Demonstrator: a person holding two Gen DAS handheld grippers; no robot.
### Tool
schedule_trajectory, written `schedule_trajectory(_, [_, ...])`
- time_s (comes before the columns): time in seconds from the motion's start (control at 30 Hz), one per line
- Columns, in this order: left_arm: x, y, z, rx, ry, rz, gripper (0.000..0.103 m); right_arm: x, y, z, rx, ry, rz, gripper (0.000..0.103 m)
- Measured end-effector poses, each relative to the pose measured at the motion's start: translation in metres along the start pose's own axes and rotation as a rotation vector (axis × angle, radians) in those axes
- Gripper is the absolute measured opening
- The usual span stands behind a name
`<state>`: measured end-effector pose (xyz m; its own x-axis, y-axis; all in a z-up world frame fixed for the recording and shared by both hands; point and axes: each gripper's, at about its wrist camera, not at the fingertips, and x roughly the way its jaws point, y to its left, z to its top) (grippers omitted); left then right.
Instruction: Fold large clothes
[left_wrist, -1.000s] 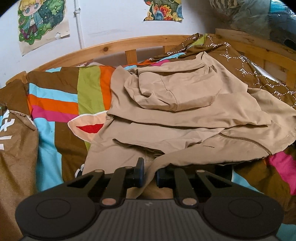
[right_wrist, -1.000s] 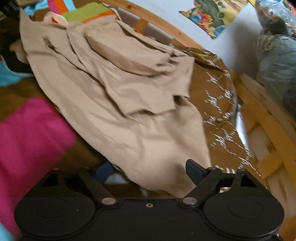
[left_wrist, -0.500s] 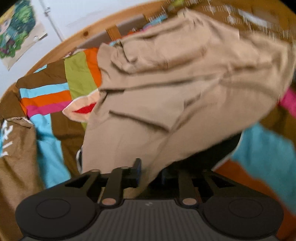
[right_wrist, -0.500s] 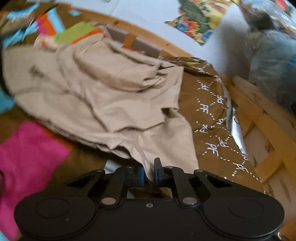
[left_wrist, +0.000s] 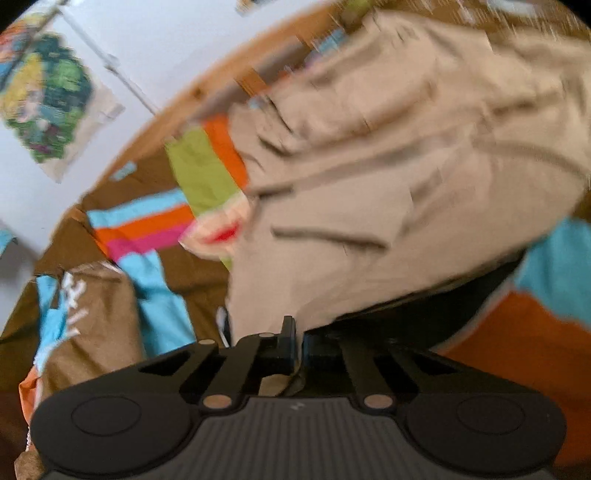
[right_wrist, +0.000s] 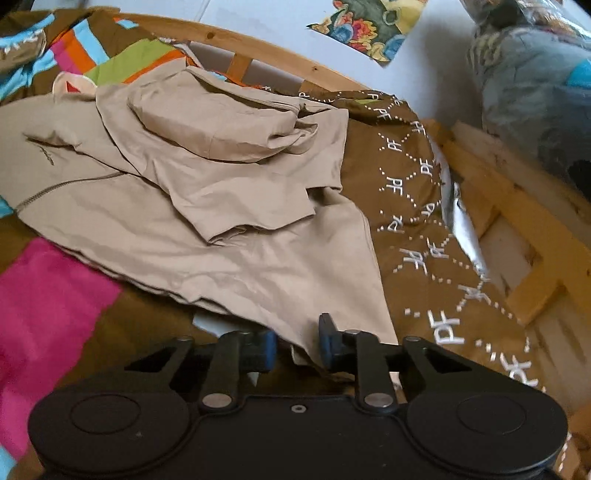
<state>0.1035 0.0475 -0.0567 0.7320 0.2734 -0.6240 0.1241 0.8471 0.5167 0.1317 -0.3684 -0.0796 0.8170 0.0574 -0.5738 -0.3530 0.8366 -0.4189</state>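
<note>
A large beige hooded jacket (right_wrist: 207, 192) lies rumpled on a striped bedspread, its hood bunched on top. My left gripper (left_wrist: 298, 347) is shut on the jacket's near hem and holds it lifted; the jacket (left_wrist: 388, 192) is blurred and tilted in this view. My right gripper (right_wrist: 297, 349) has its jaws a little apart around the jacket's near corner, with cloth lying between the fingers.
The bedspread (right_wrist: 48, 302) has pink, blue, orange, green and brown bands. A brown quilt with white "PF" letters (right_wrist: 417, 206) lies to the right. A wooden bed frame (right_wrist: 517, 206) runs behind and right. Posters (left_wrist: 48, 99) hang on the wall.
My left gripper has swung up and tilted, lifting the hem off the bed. My right gripper closed on the corner half a second ago and now has its jaws parted again.
</note>
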Motion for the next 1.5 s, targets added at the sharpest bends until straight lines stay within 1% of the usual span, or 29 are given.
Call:
schedule_trajectory(0.03, [-0.005, 0.007, 0.004, -0.041, -0.026, -0.005, 0.003, -0.002, 0.000, 0.000, 0.017, -0.006, 0.001, 0.013])
schedule_trajectory(0.07, [-0.013, 0.017, 0.008, -0.103, -0.058, -0.017, 0.003, -0.004, -0.001, 0.002, 0.040, -0.017, -0.001, 0.011])
schedule_trajectory(0.17, [-0.035, 0.043, 0.020, -0.220, -0.130, -0.028, 0.002, -0.016, -0.008, 0.017, 0.122, -0.091, -0.026, 0.005])
schedule_trajectory(0.23, [-0.053, 0.058, 0.025, -0.271, -0.162, -0.029, 0.002, -0.028, -0.013, 0.030, 0.175, -0.143, -0.047, 0.004])
schedule_trajectory(0.3, [-0.078, 0.072, 0.028, -0.302, -0.195, -0.033, 0.002, -0.041, -0.017, 0.041, 0.195, -0.182, -0.060, 0.003])
schedule_trajectory(0.37, [-0.102, 0.084, 0.026, -0.304, -0.226, -0.046, 0.002, -0.061, -0.020, 0.049, 0.196, -0.211, -0.052, 0.003])
schedule_trajectory(0.43, [-0.127, 0.091, 0.018, -0.285, -0.245, -0.065, 0.002, -0.084, -0.021, 0.050, 0.175, -0.225, -0.059, 0.003])
schedule_trajectory(0.5, [-0.146, 0.094, 0.008, -0.259, -0.240, -0.093, 0.002, -0.114, -0.022, 0.046, 0.168, -0.223, -0.065, 0.003])
schedule_trajectory(0.57, [-0.158, 0.096, 0.001, -0.237, -0.215, -0.140, 0.002, -0.145, -0.024, 0.040, 0.189, -0.210, -0.066, 0.003])
schedule_trajectory(0.63, [-0.161, 0.095, -0.002, -0.236, -0.180, -0.203, 0.002, -0.174, -0.023, 0.036, 0.210, -0.205, -0.064, 0.003])
schedule_trajectory(0.67, [-0.158, 0.093, -0.002, -0.237, -0.169, -0.218, 0.002, -0.187, -0.023, 0.035, 0.216, -0.197, -0.058, 0.003])
schedule_trajectory(0.7, [-0.152, 0.091, 0.001, -0.227, -0.169, -0.212, 0.002, -0.195, -0.022, 0.036, 0.216, -0.185, -0.052, 0.003])
schedule_trajectory(0.77, [-0.141, 0.088, 0.010, -0.211, -0.179, -0.162, 0.002, -0.200, -0.020, 0.040, 0.204, -0.168, -0.031, 0.003])
schedule_trajectory(0.87, [-0.115, 0.090, 0.034, -0.226, -0.204, -0.117, 0.003, -0.185, -0.017, 0.052, 0.145, -0.161, -0.035, 0.004])
schedule_trajectory(0.93, [-0.092, 0.091, 0.049, -0.225, -0.225, -0.075, 0.004, -0.166, -0.026, 0.060, 0.153, -0.145, -0.042, 0.004])
schedule_trajectory(1.0, [-0.064, 0.092, 0.066, -0.203, -0.222, -0.036, 0.004, -0.135, -0.038, 0.066, 0.168, -0.119, -0.046, 0.004])
schedule_trajectory(1.1, [-0.015, 0.085, 0.089, -0.137, -0.152, -0.017, 0.004, -0.086, -0.054, 0.078, 0.167, -0.082, -0.053, 0.004])
schedule_trajectory(1.17, [0.019, 0.076, 0.099, -0.104, -0.091, -0.019, 0.004, -0.054, -0.061, 0.091, 0.152, -0.051, -0.036, 0.004])
schedule_trajectory(1.27, [0.063, 0.067, 0.102, -0.088, 0.001, -0.056, 0.004, -0.007, -0.056, 0.101, 0.059, 0.000, -0.025, 0.004])
schedule_trajectory(1.3, [0.079, 0.066, 0.103, -0.093, 0.035, -0.082, 0.005, 0.009, -0.053, 0.100, 0.046, 0.020, -0.021, 0.004])
schedule_trajectory(1.37, [0.098, 0.068, 0.101, -0.115, 0.070, -0.132, 0.006, 0.041, -0.046, 0.096, 0.033, 0.067, -0.011, 0.005])
schedule_trajectory(1.4, [0.103, 0.072, 0.101, -0.134, 0.084, -0.154, 0.010, 0.055, -0.043, 0.094, 0.036, 0.090, -0.010, 0.006])
schedule_trajectory(1.47, [0.108, 0.085, 0.099, -0.184, 0.098, -0.206, 0.016, 0.070, -0.039, 0.089, 0.062, 0.108, 0.001, 0.011])
schedule_trajectory(1.5, [0.108, 0.094, 0.097, -0.216, 0.096, -0.240, 0.029, 0.072, -0.040, 0.087, 0.087, 0.097, 0.017, 0.016])
